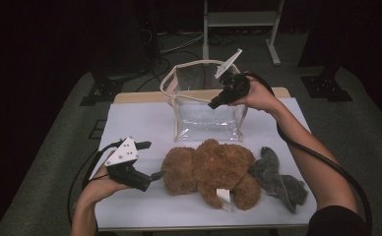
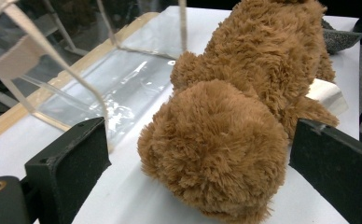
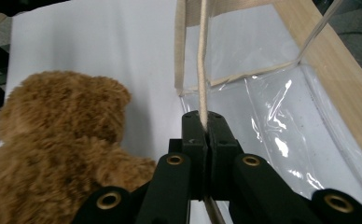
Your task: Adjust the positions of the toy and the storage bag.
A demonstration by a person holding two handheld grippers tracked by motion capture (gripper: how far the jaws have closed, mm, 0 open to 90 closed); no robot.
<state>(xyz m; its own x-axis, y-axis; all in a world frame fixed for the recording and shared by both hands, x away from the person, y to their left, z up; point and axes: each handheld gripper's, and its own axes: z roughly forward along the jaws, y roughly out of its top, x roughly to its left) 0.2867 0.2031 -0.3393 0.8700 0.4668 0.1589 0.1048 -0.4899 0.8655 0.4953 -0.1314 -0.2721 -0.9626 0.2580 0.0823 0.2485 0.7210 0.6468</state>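
**Right gripper pinching the bag rim; left gripper open at the bear**

High view. A white table (image 1: 140, 123) fills the centre of the frame. At upper centre stands a clear bag (image 1: 206, 105) with a cream fabric rim (image 1: 199, 63). The right gripper (image 1: 212, 104), entering from the right of the frame, meets that rim at the bag's upper right corner. Below the bag, at lower centre, a brown bear (image 1: 213, 169) lies on the table, with a white tag (image 1: 224, 196) at its lower edge; no writing can be read on the tag. A grey toy (image 1: 277, 179) lies just beside the bear, at lower right, touching it. The left gripper (image 1: 155, 174) sits at lower left, its tips at the bear's left end.

Left gripper view. The two black jaws stand spread wide at the bottom corners of the frame, with the bear (image 2: 226, 140) between them; neither pad presses on the plush. The bag (image 2: 123, 79) occupies the upper left, the tag (image 2: 326, 93) the right edge, and the grey toy (image 2: 342, 37) the upper right corner.

Right gripper view. The jaws are pressed together at bottom centre, pinching the rim (image 3: 202, 70), which rises as a cream strip from between the pads. The bag (image 3: 272, 121) spreads to the right; the bear (image 3: 58, 140) fills the lower left.

No brand marks or legible lettering appear on any item.
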